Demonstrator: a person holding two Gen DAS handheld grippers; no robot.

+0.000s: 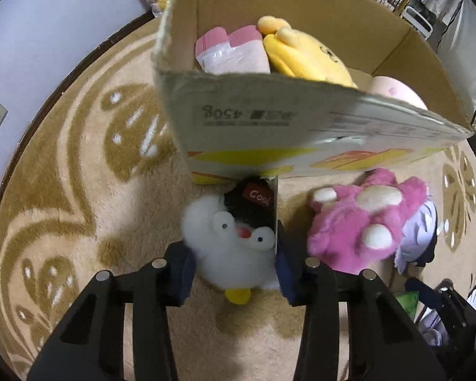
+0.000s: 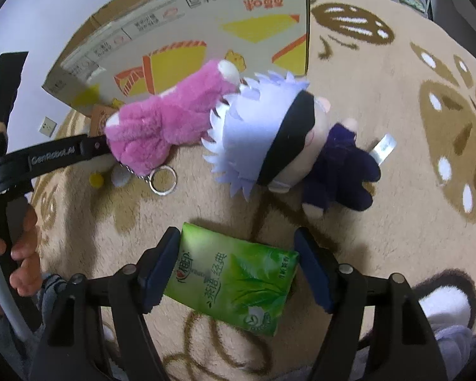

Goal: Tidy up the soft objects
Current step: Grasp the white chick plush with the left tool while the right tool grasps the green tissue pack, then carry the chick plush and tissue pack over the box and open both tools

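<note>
A white penguin plush (image 1: 234, 247) with a black cap lies on the rug against the front of the cardboard box (image 1: 269, 120). My left gripper (image 1: 234, 273) points down over it, pads pressed into its sides. In the right wrist view my right gripper (image 2: 238, 263) is shut on a green tissue pack (image 2: 234, 279), one pad on each end. Inside the box lie a yellow plush (image 1: 304, 54), a pink packet (image 1: 234, 50) and a pale pink soft thing (image 1: 393, 92). A pink plush (image 2: 161, 127) and a doll with pale lilac hair (image 2: 269, 133) lie on the rug beside the box.
A beige patterned rug (image 1: 79, 190) covers the floor. The pink plush's key ring (image 2: 163, 180) rests on it. A person's hand (image 2: 22, 254) holds the other gripper's handle at the left edge. Shelving and clutter stand behind the box.
</note>
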